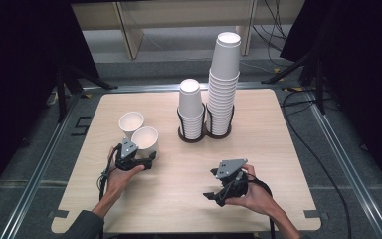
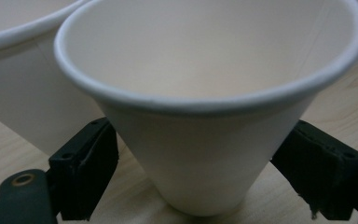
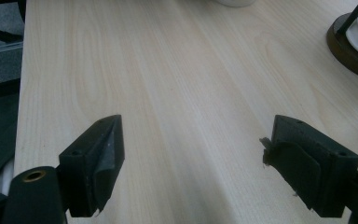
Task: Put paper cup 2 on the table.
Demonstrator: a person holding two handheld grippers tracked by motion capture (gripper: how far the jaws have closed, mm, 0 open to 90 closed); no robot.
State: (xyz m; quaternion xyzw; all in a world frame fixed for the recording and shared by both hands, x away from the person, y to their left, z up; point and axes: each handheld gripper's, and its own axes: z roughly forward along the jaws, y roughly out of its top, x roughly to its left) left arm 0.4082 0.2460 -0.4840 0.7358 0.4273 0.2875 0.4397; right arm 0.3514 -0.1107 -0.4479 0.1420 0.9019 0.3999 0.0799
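Left tool (image 2: 200, 172) grips the upright paper cup (image 2: 205, 116), mouth up, long axis vertical; right tool (image 3: 191, 158) gapes.

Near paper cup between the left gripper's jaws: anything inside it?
The near paper cup shows bare white inner wall, nothing on it. Its bottom is hidden below the rim, so I cannot rule out something small.

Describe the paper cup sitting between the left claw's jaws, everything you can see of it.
The paper cup is plain white with a rolled rim, tapering to a narrow base. It stands upright and empty on the wooden table, near its left side. A second white cup sits right behind it, seemingly touching. The left claw has its black jaws on either side of the lower wall, pressing against it.
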